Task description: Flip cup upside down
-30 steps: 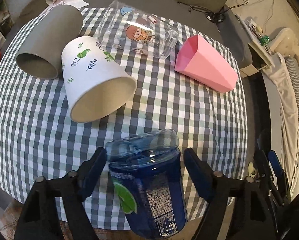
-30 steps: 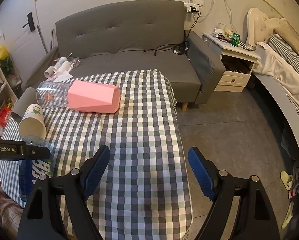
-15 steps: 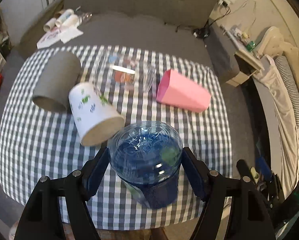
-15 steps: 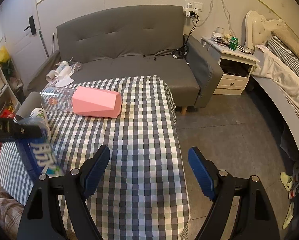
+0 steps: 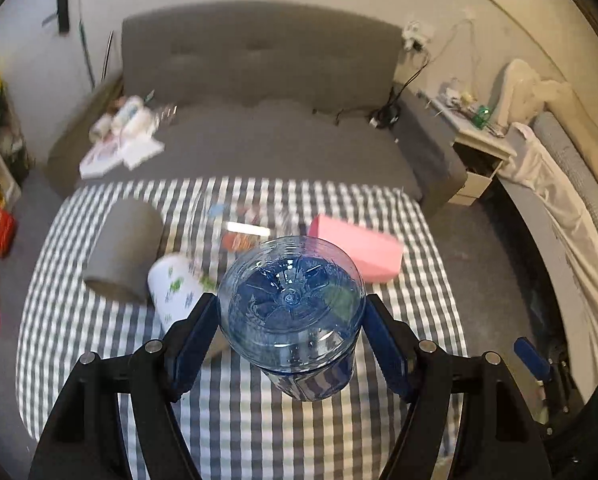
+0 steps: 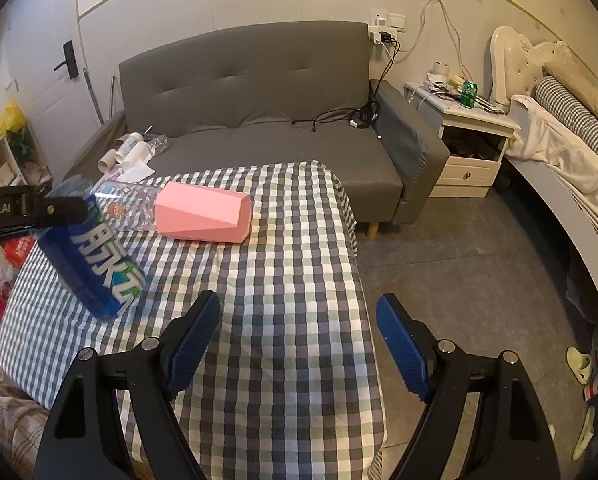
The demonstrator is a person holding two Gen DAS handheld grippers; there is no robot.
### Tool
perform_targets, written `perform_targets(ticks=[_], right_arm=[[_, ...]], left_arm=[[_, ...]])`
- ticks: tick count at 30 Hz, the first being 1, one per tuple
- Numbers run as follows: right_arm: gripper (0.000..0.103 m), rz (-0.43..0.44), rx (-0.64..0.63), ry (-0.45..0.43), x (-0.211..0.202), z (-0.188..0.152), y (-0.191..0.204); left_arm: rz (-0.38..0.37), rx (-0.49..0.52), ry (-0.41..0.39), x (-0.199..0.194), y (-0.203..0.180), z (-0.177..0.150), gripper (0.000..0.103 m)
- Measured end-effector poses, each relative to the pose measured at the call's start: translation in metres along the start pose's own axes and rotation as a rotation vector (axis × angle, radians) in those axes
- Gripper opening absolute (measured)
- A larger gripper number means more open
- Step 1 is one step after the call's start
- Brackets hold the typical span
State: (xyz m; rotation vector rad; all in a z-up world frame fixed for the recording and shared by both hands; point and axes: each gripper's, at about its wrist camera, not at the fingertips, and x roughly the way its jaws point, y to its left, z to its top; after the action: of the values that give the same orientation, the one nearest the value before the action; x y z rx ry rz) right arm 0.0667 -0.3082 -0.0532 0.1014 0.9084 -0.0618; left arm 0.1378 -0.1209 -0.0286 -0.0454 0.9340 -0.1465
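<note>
Blue cup (image 5: pixel 291 316) clamped in left tongs (image 5: pixel 289 334), lifted over the bench's (image 6: pixel 283 280) near-left edge | tilted base-up, flip looks mostly done, mouth hidden | setting down left | right tongs (image 6: pixel 299 340) apart, holding nothing

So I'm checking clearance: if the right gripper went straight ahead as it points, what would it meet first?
Probably the checkered tablecloth: the right gripper is open and empty, angled down toward bare cloth. The pink cup lies left of that line; depth is uncertain.
</note>
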Motion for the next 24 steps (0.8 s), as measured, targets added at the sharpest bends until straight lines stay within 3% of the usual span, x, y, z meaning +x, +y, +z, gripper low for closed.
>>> perform_targets(ticks=[6,24], right_arm=[[0.081,0.008,-0.004,0.001,0.005,-0.003,0.0],[0.081,0.003,0.003,0.038,0.021,-0.01,-0.007]], left_arm=[[0.053,0.084,-0.113,0.01,-0.014,-0.003,0.075],[0.048,0.14,-0.074,0.038,-0.027,-0.017,0.076]])
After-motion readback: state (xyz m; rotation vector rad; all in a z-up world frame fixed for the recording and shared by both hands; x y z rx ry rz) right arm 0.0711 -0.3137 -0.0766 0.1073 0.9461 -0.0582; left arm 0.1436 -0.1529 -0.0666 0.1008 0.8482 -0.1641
